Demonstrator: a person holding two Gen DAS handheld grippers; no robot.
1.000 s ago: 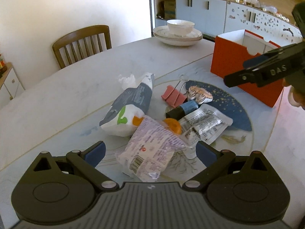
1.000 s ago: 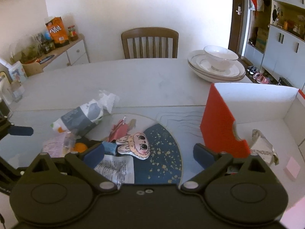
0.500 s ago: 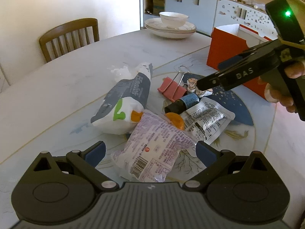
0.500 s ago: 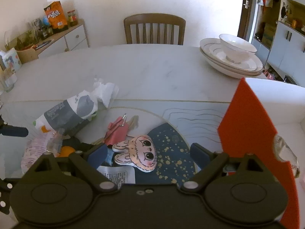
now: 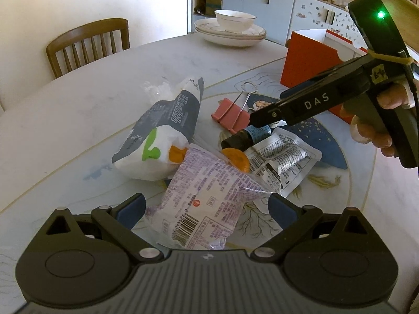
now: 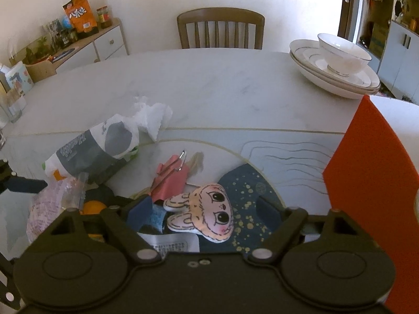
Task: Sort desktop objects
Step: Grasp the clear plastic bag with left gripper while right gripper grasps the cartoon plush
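A pile lies on the marble table: a purple snack packet, a grey-and-white pouch, a pink binder clip, a dark bottle with a blue label, an orange round piece and a printed sachet. My left gripper is open, with the purple packet lying between its fingers. My right gripper hangs low over a plush rabbit; its jaws are closing, and the pads stand on either side of the plush without pressing it.
An orange-red box with a white inside stands at the right. Stacked plates with a bowl sit at the table's far side, and a wooden chair is behind. A crumpled tissue lies by the pouch. A hand holds the right gripper.
The right gripper has come down and to the left, over the plush rabbit, and its jaws have narrowed. The left gripper has sunk slightly toward the purple packet.
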